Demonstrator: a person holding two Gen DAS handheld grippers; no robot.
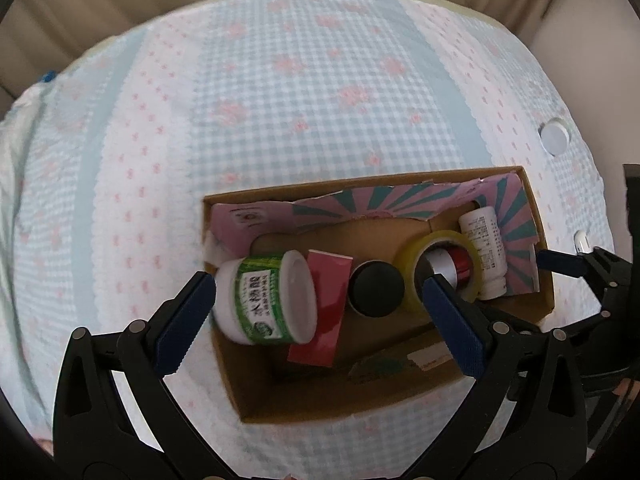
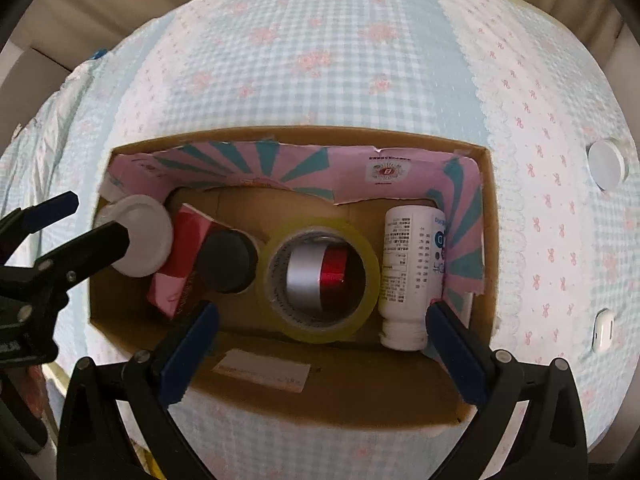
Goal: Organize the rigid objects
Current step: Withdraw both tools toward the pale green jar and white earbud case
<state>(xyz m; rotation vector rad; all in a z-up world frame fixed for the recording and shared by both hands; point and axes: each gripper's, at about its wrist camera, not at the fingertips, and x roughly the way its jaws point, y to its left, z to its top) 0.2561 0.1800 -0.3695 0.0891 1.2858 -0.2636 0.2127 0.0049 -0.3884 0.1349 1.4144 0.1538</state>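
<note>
Both tools hang above the box (image 2: 280, 396) on the bed (image 1: 280, 100), pointing steeply down, each released with nothing between its pads. What remains outside is a white disc (image 2: 606, 164) and a small white case (image 2: 602, 330), lying on the bed at about 2 and 3 o'clock from the right tool (image 2: 320, 344). The left tool (image 1: 316, 320) sits over the jar (image 1: 264, 300) at the box's far end, so the right tool looks nearer.

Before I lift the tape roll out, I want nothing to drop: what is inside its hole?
A silver and red can lies on its side inside the tape roll, in the cardboard box. The roll's rim covers the can's far end, so anything behind it cannot be seen.
</note>
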